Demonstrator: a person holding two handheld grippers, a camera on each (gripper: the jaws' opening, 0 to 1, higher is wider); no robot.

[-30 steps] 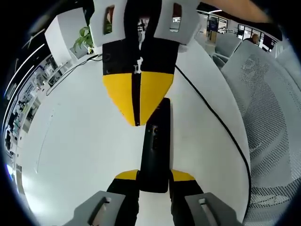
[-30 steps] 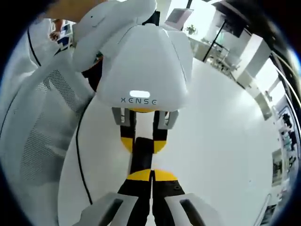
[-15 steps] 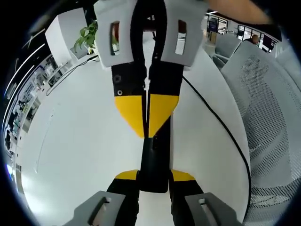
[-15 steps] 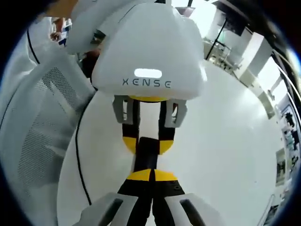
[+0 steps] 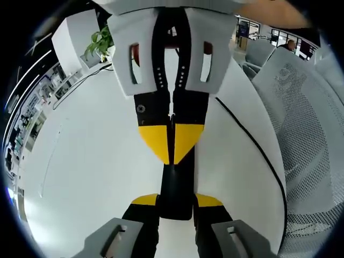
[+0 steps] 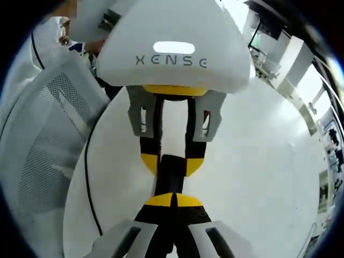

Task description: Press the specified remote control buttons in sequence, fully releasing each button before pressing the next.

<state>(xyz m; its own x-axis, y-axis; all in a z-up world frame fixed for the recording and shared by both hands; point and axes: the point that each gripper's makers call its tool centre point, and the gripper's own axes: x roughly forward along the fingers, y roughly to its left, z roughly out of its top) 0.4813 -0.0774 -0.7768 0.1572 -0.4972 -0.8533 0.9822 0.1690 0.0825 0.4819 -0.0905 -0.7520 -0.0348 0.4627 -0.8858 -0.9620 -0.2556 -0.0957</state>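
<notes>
Remote (image 5: 176, 191) on white table (image 5: 91, 161) clamped by left gripper (image 5: 176, 201); right gripper (image 6: 173, 200) clenched; office behind.

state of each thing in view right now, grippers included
Black slim remote control: lying flat on the white table, its near end held between the left gripper's jaws.
Left gripper: shut on the remote.
Right gripper: shut, yellow tips down on the remote's face.
Black cable: lying slack across the table.

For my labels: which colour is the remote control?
Black; the remote control shows best in the left gripper view.
</notes>
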